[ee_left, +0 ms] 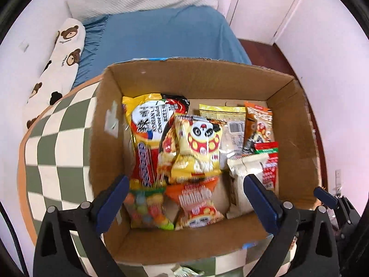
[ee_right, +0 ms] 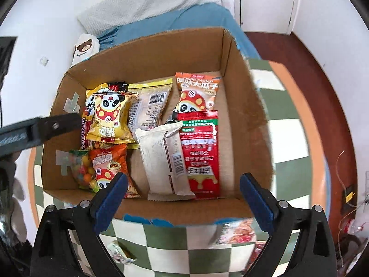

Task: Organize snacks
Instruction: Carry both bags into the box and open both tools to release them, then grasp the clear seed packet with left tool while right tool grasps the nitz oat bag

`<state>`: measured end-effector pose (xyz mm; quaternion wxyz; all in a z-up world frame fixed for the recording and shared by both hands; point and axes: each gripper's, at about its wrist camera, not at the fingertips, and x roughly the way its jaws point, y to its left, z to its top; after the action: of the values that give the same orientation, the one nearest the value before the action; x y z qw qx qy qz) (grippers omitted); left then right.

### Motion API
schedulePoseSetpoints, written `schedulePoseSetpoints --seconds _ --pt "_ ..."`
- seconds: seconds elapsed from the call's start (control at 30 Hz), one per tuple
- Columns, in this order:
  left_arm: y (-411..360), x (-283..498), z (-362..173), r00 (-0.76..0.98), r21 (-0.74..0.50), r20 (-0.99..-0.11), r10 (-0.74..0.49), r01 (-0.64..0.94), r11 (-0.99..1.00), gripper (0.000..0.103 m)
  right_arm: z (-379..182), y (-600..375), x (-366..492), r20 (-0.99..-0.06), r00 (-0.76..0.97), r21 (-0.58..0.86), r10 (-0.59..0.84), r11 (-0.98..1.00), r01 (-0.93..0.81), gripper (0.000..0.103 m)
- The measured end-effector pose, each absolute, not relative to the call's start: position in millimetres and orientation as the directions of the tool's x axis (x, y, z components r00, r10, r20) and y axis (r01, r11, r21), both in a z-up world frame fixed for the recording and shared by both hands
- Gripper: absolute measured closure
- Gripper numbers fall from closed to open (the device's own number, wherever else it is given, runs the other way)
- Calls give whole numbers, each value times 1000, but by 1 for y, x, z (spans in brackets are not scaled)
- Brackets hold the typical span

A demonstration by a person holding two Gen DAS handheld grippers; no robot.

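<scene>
A cardboard box [ee_left: 207, 76] stands on a green-and-white checkered round table [ee_left: 53, 152]. It holds several snack packs: a yellow panda pack [ee_left: 200, 143], a candy bag [ee_left: 147, 205], a white pack [ee_left: 244, 173] and a red pack [ee_left: 269, 161]. My left gripper [ee_left: 184, 198] hangs open and empty above the box's near side. My right gripper [ee_right: 184, 196] is open and empty over the box's [ee_right: 147, 53] near wall. In the right wrist view the white pack [ee_right: 163, 159] lies beside the red pack [ee_right: 200, 152]. The left gripper's arm [ee_right: 41, 129] shows at the left.
Two loose snack packs lie on the table [ee_right: 293, 120] in front of the box: a small one [ee_right: 120, 252] and a reddish one [ee_right: 237, 232]. A bed with a blue sheet [ee_left: 166, 32] and a bear-print pillow [ee_left: 60, 60] stands behind. A dark wooden floor [ee_right: 311, 69] lies to the right.
</scene>
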<state>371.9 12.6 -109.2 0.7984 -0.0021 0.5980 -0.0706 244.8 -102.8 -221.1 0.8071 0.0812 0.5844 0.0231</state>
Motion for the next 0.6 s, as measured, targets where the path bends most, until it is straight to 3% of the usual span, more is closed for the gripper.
schedulePoseSetpoints --seconds 0.6 --pt "15 256 -34 506 -50 -856 -106 123 991 2 -128 -96 160 -855 513 100 81 995 8 4"
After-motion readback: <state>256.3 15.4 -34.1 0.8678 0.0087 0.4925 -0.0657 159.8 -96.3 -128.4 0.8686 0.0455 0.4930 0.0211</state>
